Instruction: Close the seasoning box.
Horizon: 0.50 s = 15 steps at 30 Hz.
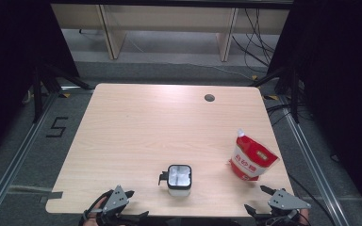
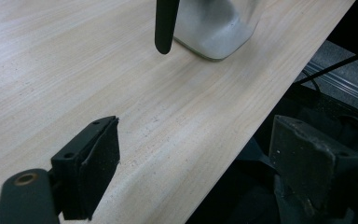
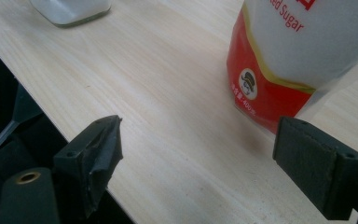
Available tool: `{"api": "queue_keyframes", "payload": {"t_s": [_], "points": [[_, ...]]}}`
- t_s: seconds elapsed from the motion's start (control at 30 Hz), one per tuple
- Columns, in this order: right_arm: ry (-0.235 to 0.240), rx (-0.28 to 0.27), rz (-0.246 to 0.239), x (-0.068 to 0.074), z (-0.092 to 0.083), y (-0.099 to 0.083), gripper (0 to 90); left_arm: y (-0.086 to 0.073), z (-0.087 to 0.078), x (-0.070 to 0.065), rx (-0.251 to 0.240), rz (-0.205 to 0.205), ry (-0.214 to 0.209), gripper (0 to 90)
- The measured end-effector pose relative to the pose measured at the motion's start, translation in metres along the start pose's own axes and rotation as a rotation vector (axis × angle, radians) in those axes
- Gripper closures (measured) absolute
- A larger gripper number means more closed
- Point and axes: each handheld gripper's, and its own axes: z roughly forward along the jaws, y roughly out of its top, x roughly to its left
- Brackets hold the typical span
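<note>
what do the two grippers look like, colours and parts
Both are black handheld tools. The left gripper and right gripper each carry a grey three-cornered plate on top with small dark holes. Each has two blocky black fingers faced with flat dark pads; screw holes show on the finger bodies.

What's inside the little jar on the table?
The jar is open on top, and something white fills it, maybe sugar like in the red bag nearby. How deep it goes is hidden by the jar's frosted walls.

One clear jar [image 1: 179,179], one red sugar pouch [image 1: 251,159], two hand-held grippers [image 1: 119,199]
</note>
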Motion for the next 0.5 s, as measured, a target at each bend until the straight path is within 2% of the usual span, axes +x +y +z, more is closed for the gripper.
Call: {"api": "queue_keyframes", "payload": {"t_s": [0.33,0.43,0.5], "points": [[-0.002,-0.001,0.001,-0.0003,-0.0002,0.0,16.3,0.0002,0.0,0.0002,0.0,-0.001,0.001,15.6],[0.005,-0.01,-0.005,-0.0009,0.0015,-0.0005,16.3,0.0003,0.0001,0.0002,0.0,0.0,-0.001,15.6],[0.02,0.002,0.012,-0.0002,0.0012,-0.0003,16.4,0.0002,0.0002,0.0002,0.0,-0.003,0.0,15.7]]}}
